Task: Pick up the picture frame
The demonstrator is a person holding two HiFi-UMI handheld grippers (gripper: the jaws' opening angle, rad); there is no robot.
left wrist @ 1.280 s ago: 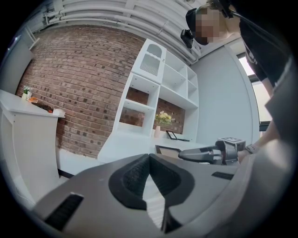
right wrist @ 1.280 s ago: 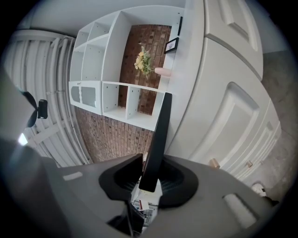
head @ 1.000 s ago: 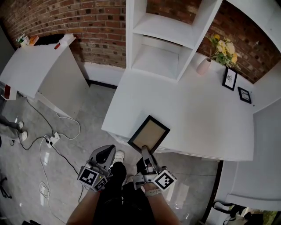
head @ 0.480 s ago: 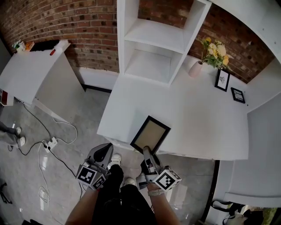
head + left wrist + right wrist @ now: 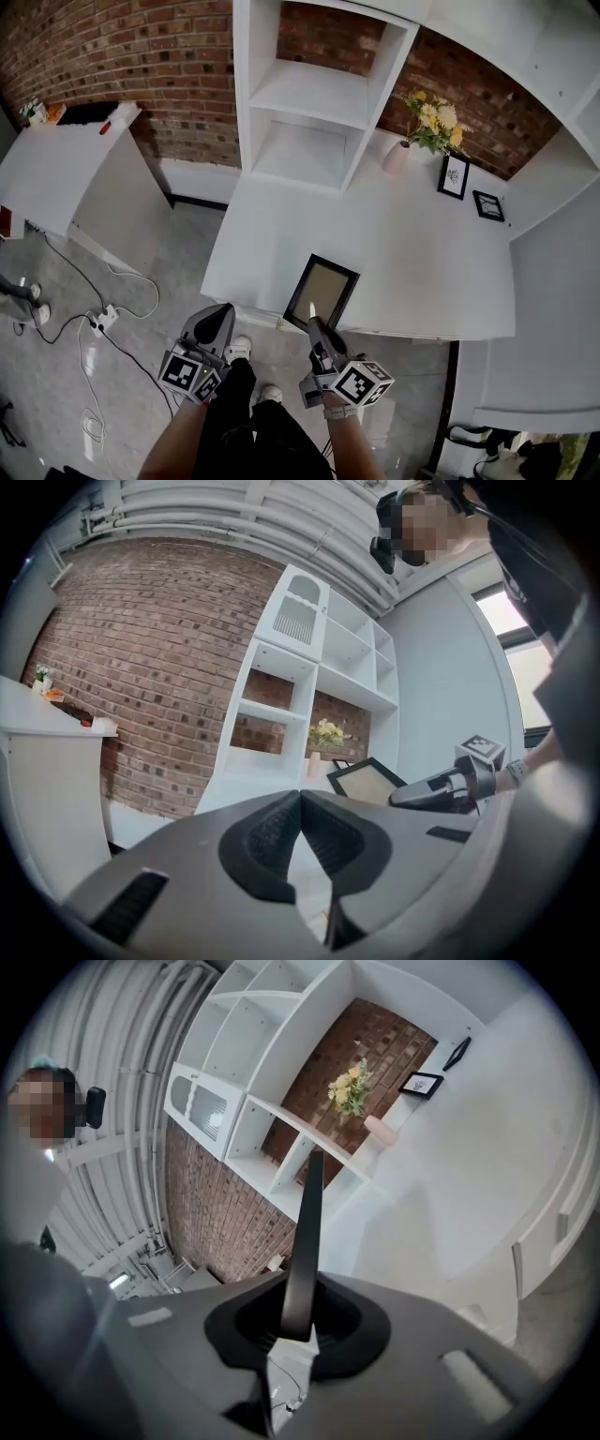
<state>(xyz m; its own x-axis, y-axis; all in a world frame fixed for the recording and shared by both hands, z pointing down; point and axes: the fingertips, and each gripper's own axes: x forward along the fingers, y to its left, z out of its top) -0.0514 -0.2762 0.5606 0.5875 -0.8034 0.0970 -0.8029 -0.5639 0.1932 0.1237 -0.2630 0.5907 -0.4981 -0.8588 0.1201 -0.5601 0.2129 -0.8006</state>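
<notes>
The picture frame has a black rim and a tan back, and it hangs tilted over the front edge of the white desk. My right gripper is shut on the middle of its near edge. In the right gripper view the frame runs edge-on, straight up out of the right gripper. My left gripper hovers off the desk's front left corner, shut and empty. The left gripper view shows the left gripper with its pads touching, and the frame to the right.
A white shelf unit stands at the desk's back. A vase of flowers and two small framed pictures lean by the brick wall. A white cabinet stands left. Cables and a power strip lie on the floor.
The frame has lifted off the desk edge and rolled to a steeper tilt in the right gripper. Both grippers have risen a little.
</notes>
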